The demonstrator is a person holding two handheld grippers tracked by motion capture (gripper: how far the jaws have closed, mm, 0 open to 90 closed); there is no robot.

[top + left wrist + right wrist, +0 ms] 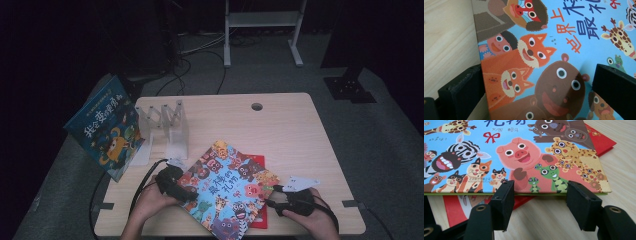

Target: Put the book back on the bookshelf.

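At the table's near edge the left gripper (176, 187) straddles the animal book (227, 187) loosely and the right gripper (280, 200) stands nearly closed at its edge, clamping nothing; a lift could spill it onto the red book (257, 161).

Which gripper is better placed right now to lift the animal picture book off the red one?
Left. The left gripper already has the animal picture book's edge between its jaws, one under the cover, one over it. The right gripper's jaws stand off the near edge with nothing between them.

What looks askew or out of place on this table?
The animal picture book lies skewed atop a red book, one corner past the table front edge. The blue book leans past the left edge.
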